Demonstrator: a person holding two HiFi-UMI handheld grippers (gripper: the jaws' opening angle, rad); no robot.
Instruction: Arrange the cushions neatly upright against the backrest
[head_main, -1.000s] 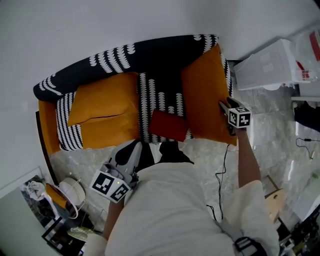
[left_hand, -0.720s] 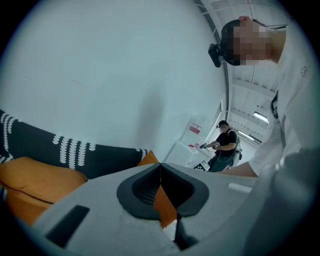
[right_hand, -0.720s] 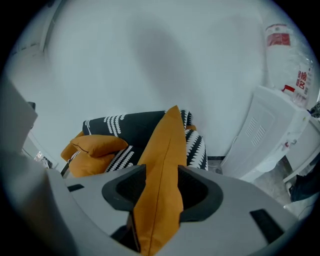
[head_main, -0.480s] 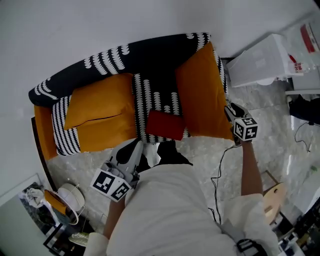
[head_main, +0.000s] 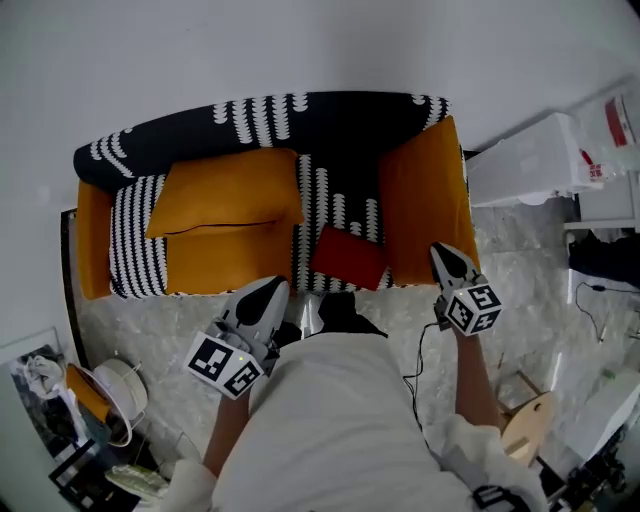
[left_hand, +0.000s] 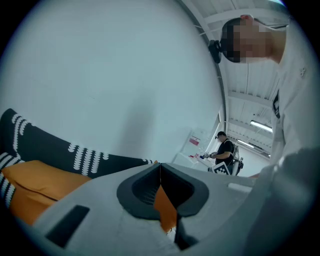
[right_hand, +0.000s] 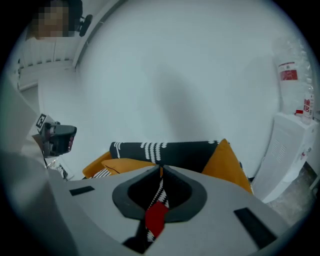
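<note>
Change: My right hand-held gripper (head_main: 445, 256) has let go of the large orange cushion (head_main: 422, 205) and drawn back past the front right corner of the sofa (head_main: 130, 160). Its jaws have just been closing and are now pressed together with nothing between them.
Left side: My left hand-held gripper (head_main: 266, 290) is also pressed together and empty, just off the seat's front edge near the middle.
Meaning: I judge the large cushion placed and released, with the small red cushion (head_main: 347, 257) most likely next.
Large orange cushion: It stands on edge at the sofa's right end, running from the backrest (head_main: 330, 120) corner to the front edge.
Left orange cushion (head_main: 228, 188): It leans on the backrest at the left end, slightly slumped.
Red cushion: It lies flat and skewed at the seat's front edge, apart from the backrest.
</note>
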